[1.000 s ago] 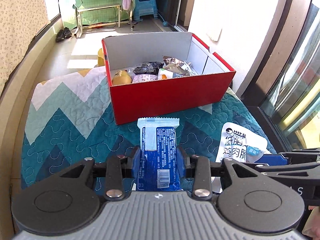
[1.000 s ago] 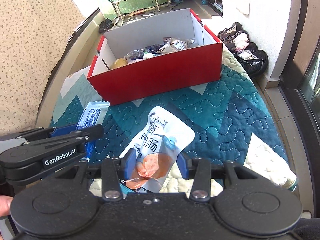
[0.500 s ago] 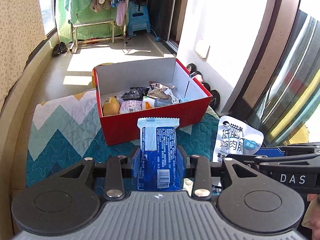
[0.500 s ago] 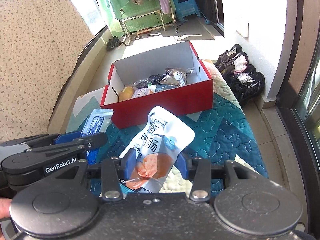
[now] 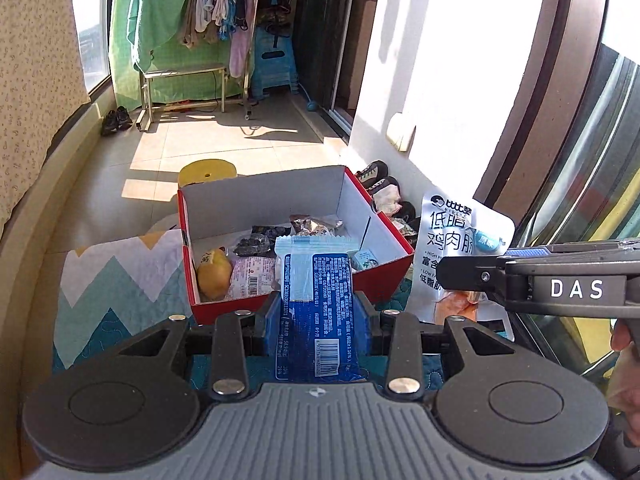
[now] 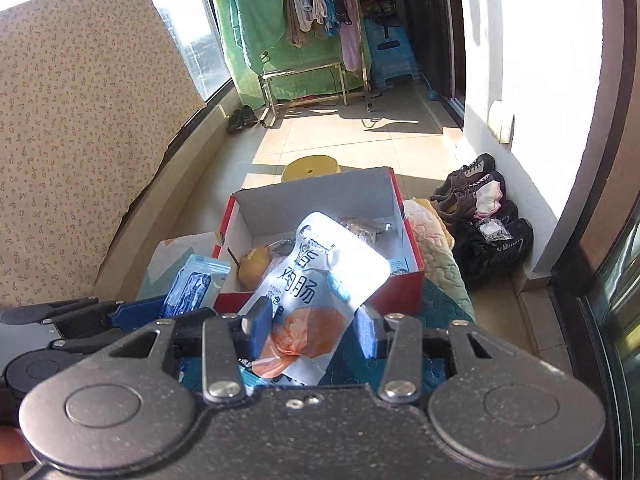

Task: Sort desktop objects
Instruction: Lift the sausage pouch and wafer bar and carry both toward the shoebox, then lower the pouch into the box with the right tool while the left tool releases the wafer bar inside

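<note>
My left gripper [image 5: 318,320] is shut on a blue snack packet [image 5: 316,300] and holds it up in front of the red box [image 5: 384,276]. My right gripper [image 6: 310,326] is shut on a white chicken-sausage pouch [image 6: 316,284], also held up before the red box [image 6: 404,288]. The pouch [image 5: 452,248] and the right gripper's side show at the right of the left wrist view. The blue packet [image 6: 192,284] shows at the left of the right wrist view. The box holds a yellow fruit [image 5: 214,274] and several wrapped snacks.
The box stands on a teal zigzag quilt [image 5: 116,280]. Shoes [image 6: 480,208] lie on the floor to the right of the quilt. A yellow stool [image 5: 207,170] stands behind the box. A clothes rack [image 5: 224,32] stands at the far end.
Both grippers have risen with their packets and moved toward the box. The quilt has dropped lower in view and more of the box's inside shows.
</note>
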A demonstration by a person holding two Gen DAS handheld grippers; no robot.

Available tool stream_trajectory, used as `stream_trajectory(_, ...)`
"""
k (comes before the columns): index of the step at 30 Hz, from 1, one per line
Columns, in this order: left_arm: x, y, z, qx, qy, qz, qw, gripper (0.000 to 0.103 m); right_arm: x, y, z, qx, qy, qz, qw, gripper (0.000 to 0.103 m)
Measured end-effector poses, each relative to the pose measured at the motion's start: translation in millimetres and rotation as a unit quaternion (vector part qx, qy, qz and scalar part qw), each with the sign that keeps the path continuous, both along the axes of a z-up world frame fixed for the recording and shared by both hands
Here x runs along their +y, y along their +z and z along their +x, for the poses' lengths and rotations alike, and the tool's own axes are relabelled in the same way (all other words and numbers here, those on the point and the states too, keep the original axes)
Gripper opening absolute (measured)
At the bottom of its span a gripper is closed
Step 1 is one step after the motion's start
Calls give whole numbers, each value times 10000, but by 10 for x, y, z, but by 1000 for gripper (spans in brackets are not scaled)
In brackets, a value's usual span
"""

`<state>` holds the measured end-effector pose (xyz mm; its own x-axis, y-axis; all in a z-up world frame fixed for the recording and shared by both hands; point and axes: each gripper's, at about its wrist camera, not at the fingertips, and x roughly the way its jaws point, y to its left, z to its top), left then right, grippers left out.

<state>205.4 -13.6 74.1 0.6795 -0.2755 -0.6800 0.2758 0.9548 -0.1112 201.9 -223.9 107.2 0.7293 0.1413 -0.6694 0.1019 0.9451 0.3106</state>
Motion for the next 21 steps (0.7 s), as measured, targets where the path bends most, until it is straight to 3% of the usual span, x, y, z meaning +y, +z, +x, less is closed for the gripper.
stream_trajectory(21, 88, -248, 1187, 2, 36, 413, 9991, 35, -130, -243, 1247, 178, 204, -300, 9992, 43)
